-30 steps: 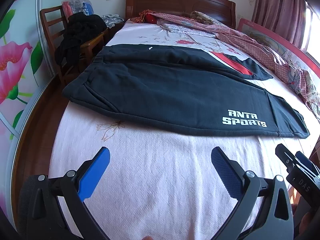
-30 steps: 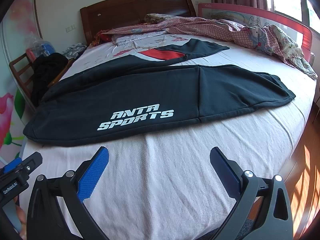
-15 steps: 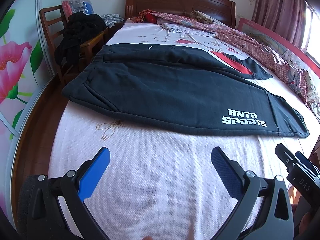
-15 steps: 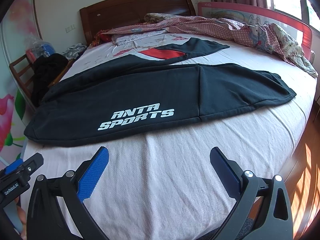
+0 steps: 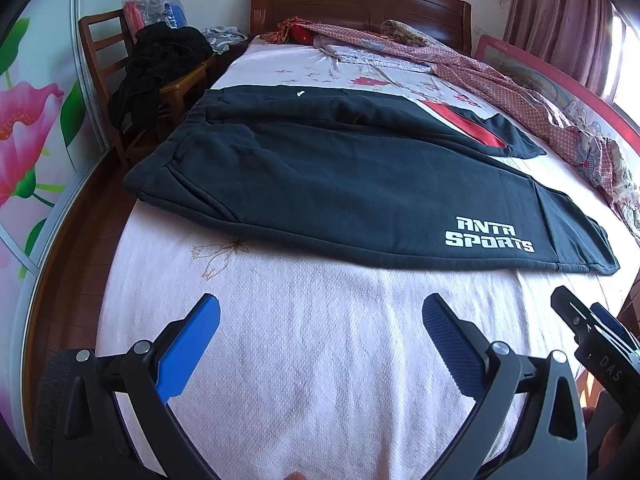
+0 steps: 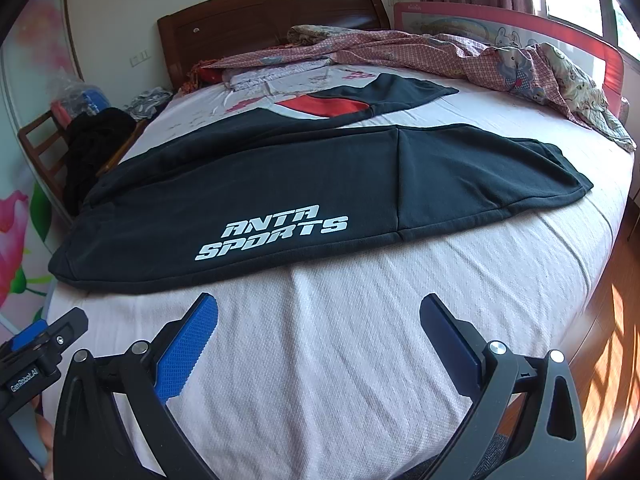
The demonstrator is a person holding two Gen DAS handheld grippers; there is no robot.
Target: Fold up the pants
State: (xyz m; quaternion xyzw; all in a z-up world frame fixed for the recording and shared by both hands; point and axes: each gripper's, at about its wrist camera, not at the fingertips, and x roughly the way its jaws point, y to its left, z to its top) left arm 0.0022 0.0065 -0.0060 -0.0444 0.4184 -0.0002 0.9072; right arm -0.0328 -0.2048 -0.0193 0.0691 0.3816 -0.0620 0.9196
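Black pants (image 5: 340, 184) with white "ANTA SPORTS" lettering lie spread flat across the pink bed, waistband at the left, legs to the right. The far leg shows a red panel. They also show in the right wrist view (image 6: 300, 192). My left gripper (image 5: 320, 320) is open and empty above the bedsheet, in front of the pants' near edge. My right gripper (image 6: 318, 320) is open and empty, also short of the near edge. Each gripper's body shows at the edge of the other's view.
The bed (image 5: 320, 380) has a wooden headboard (image 5: 360, 4). A crumpled patterned quilt (image 6: 460, 56) lies along the far right side by a red guard rail (image 6: 520, 20). A wooden chair (image 5: 120, 88) with dark clothes stands left of the bed.
Both views have shifted very slightly; the pants lie as before and both grippers stay open.
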